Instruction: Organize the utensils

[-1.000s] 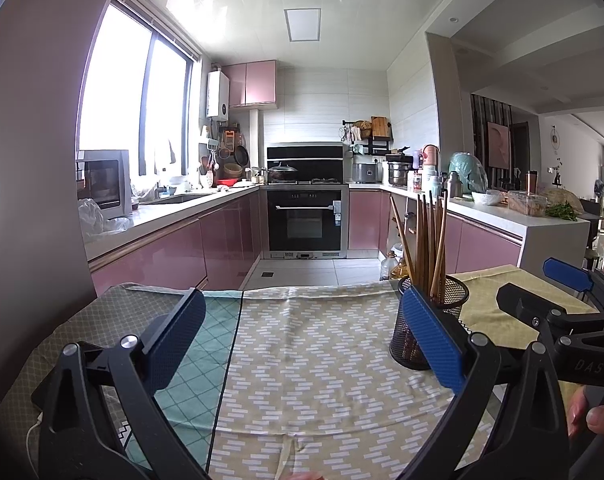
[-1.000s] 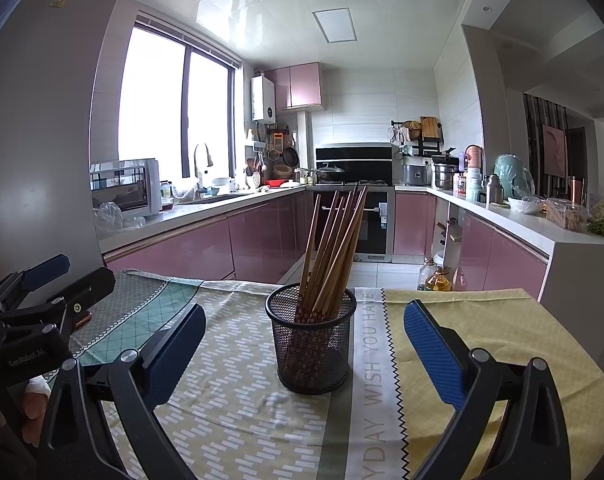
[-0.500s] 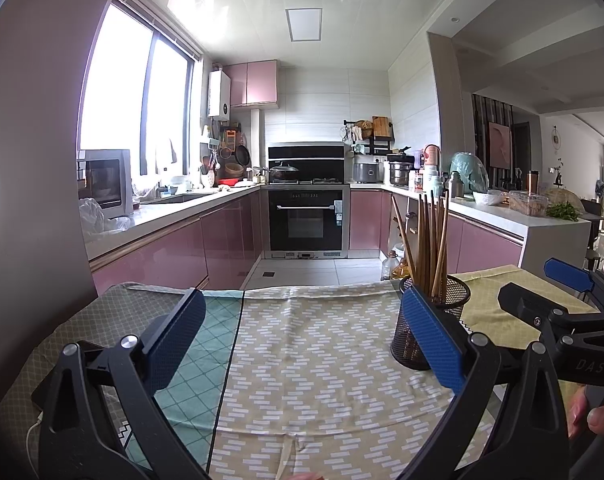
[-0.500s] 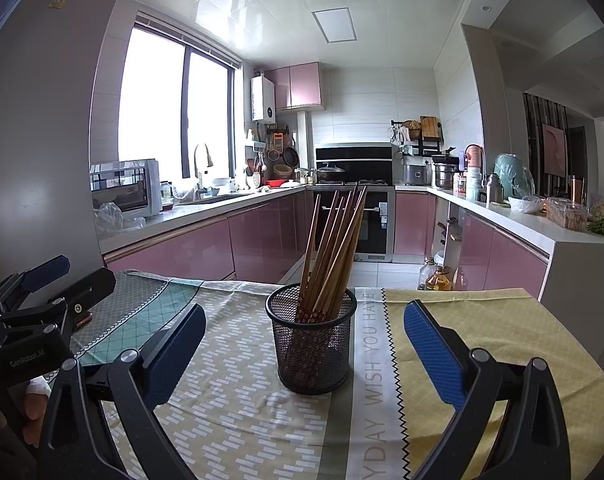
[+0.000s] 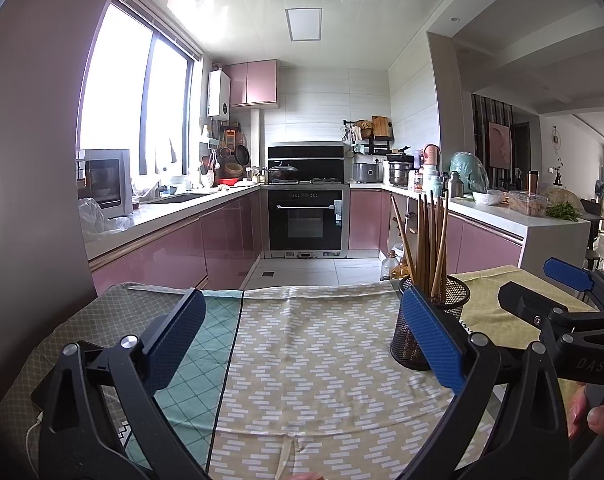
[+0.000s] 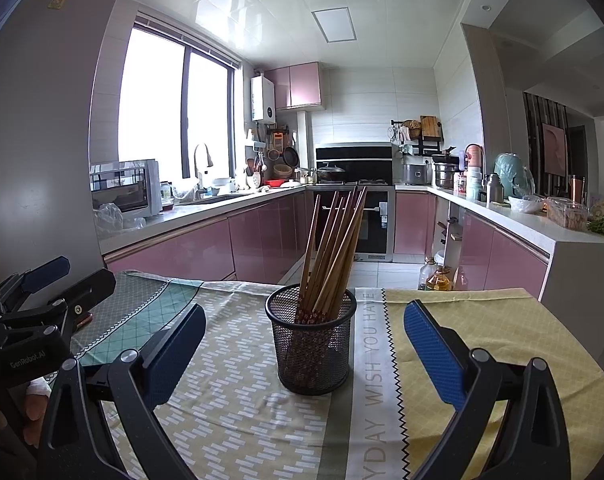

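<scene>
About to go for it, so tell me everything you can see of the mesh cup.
The mesh cup is a round black wire-mesh holder standing upright on the patterned tablecloth, beside its printed strip. It holds a bundle of wooden chopsticks, tips up, leaning and fanned against the rim; their lower ends look patterned through the mesh. Neither gripper touches it; the right gripper faces it, open.

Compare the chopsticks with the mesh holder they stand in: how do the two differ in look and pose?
The chopsticks are thin brown sticks; the mesh holder is a wide black wire cup. The chopsticks lean and fan out above the rim; the holder stands upright on the tablecloth. Both sit between the open right gripper fingers, untouched.
</scene>
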The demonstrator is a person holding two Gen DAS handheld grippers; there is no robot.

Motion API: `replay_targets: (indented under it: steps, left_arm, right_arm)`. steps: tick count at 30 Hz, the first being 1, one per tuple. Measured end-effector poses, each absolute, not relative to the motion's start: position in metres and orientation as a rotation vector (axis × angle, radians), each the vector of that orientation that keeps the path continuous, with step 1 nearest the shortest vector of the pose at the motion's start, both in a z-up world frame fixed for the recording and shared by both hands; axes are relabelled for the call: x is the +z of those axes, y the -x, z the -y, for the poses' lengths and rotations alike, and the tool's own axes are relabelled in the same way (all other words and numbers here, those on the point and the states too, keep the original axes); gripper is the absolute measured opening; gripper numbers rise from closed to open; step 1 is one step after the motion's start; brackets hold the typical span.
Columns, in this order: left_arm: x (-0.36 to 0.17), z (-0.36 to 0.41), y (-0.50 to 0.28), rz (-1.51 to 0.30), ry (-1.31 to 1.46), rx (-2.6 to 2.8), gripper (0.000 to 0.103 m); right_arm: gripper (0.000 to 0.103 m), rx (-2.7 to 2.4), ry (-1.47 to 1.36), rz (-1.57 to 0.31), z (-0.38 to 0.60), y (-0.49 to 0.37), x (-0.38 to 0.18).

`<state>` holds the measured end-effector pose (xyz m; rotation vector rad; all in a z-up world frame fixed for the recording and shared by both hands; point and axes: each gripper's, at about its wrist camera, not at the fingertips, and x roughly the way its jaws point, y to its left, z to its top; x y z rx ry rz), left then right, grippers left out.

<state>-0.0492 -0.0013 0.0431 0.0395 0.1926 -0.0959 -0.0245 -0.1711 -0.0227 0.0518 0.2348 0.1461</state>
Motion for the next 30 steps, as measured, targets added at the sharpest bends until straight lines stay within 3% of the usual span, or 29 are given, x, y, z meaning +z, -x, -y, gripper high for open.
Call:
replay_targets:
  steps: [30]
  left_arm:
    - [0.044, 0.0012, 0.0495, -0.193, -0.039, -0.097, 0.097]
  right_arm:
    - [0.096, 0.147, -0.053, -0.235, 0.1712, 0.0243, -0.0224]
